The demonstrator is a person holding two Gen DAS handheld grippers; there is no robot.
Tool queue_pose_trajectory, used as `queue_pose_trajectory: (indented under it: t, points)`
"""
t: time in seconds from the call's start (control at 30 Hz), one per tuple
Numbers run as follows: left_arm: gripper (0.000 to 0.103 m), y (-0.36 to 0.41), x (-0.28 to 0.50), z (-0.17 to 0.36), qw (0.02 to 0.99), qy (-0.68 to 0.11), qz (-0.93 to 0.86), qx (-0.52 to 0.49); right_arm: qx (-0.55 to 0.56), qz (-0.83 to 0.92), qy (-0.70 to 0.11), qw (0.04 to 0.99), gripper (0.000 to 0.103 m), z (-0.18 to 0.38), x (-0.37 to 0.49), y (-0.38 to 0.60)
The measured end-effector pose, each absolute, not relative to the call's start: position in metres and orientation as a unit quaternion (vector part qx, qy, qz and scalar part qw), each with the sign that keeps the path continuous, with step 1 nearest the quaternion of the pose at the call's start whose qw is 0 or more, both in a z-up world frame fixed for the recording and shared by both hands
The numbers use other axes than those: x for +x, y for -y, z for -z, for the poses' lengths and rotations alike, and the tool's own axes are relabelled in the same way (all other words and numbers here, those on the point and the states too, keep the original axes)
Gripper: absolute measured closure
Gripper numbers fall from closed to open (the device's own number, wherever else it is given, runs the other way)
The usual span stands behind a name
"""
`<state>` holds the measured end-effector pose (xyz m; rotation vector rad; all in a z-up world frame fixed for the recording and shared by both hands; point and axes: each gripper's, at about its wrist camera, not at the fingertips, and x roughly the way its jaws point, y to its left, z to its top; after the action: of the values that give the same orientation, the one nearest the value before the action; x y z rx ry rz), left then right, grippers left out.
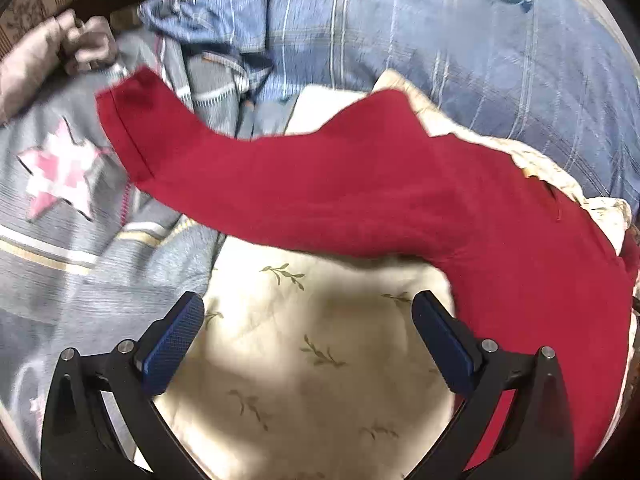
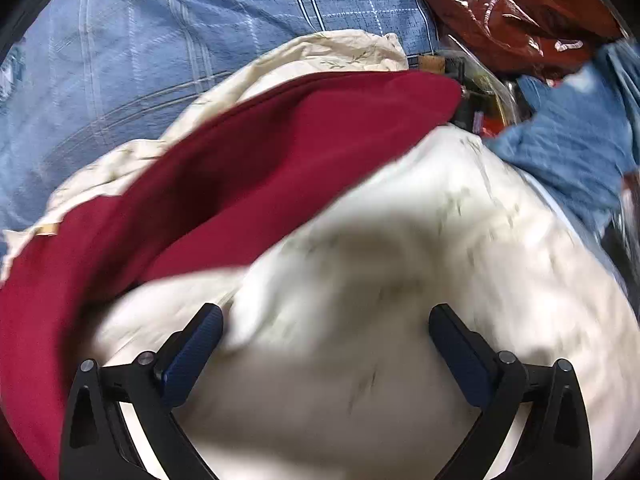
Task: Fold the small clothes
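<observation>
A dark red garment (image 1: 360, 196) lies spread across a cream cloth with leaf print (image 1: 304, 360). One long red leg or sleeve reaches up left to a hemmed end (image 1: 128, 132). My left gripper (image 1: 308, 312) is open and empty, just above the cream cloth, near the red garment's lower edge. In the right wrist view the red garment (image 2: 248, 176) runs diagonally from lower left to upper right over the cream cloth (image 2: 400, 280). My right gripper (image 2: 326, 320) is open and empty over the cream cloth, to the right of the red fabric. That view is blurred.
A blue plaid bedsheet (image 1: 460, 40) lies beyond the clothes. A grey garment with a pink star (image 1: 60, 172) lies at left, with a crumpled blue cloth (image 1: 208, 32) behind it. A red-brown shiny bag (image 2: 512, 12) and a blue cloth (image 2: 568, 140) lie at right.
</observation>
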<state>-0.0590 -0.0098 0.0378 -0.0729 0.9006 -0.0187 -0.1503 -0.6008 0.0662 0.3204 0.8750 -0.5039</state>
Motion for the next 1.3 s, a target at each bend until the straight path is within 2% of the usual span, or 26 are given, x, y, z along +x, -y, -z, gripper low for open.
queue_pose_trajectory:
  t: [0.23, 0.47, 0.9, 1.3]
  points:
    - [0.000, 0.030, -0.071, -0.067, 0.915, -0.401, 0.033, -0.021, 0.160, 0.131, -0.398, 0.894, 0.000, -0.121, -0.184, 0.507]
    - [0.000, 0.050, -0.077, -0.081, 0.927, -0.372, 0.042, 0.005, 0.121, 0.021, -0.381, 0.916, 0.000, -0.152, -0.162, 0.401]
    - [0.000, 0.050, -0.043, -0.072, 0.932, -0.355, 0.065, -0.006, 0.105, 0.011, -0.378, 0.920, 0.000, -0.101, -0.082, 0.325]
    - [0.000, 0.033, -0.023, -0.051, 0.923, -0.380, 0.045, -0.031, 0.076, 0.005, -0.391, 0.917, 0.000, -0.058, -0.042, 0.286]
